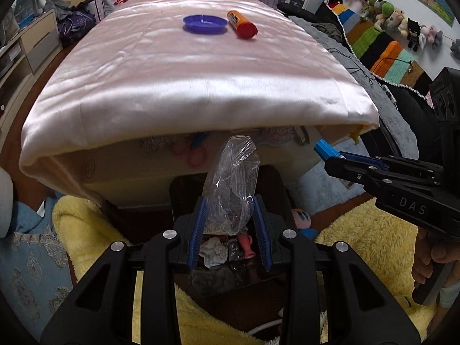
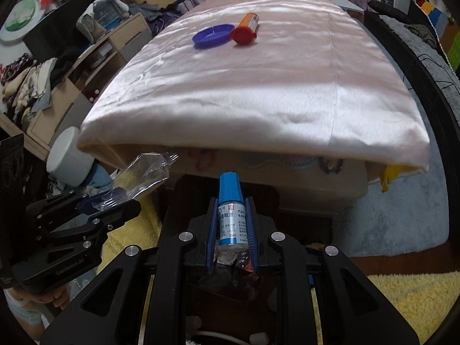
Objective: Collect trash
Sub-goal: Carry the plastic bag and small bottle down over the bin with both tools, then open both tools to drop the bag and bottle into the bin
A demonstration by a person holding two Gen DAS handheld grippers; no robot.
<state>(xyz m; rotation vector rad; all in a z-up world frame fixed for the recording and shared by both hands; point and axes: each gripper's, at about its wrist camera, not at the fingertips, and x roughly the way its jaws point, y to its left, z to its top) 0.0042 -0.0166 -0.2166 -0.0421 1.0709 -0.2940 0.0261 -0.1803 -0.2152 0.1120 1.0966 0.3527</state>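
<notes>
My left gripper (image 1: 230, 201) is shut on a crumpled clear plastic wrapper (image 1: 231, 184) and holds it over a dark trash bin (image 1: 276, 181) that has trash inside. My right gripper (image 2: 231, 201) is shut on a small blue eye-drop box (image 2: 230, 210) above the same bin (image 2: 178, 201). The right gripper shows in the left wrist view (image 1: 323, 146) at the right. The left gripper shows in the right wrist view (image 2: 126, 194) at the left with the wrapper (image 2: 149, 169).
A table under a pink satin cloth (image 1: 187, 86) stands beyond the bin. On it lie a blue dish (image 1: 204, 23) and an orange tube with a red cap (image 1: 241, 24). Yellow fluffy rug (image 1: 368, 230) surrounds the bin. Shelves at left, couch at right.
</notes>
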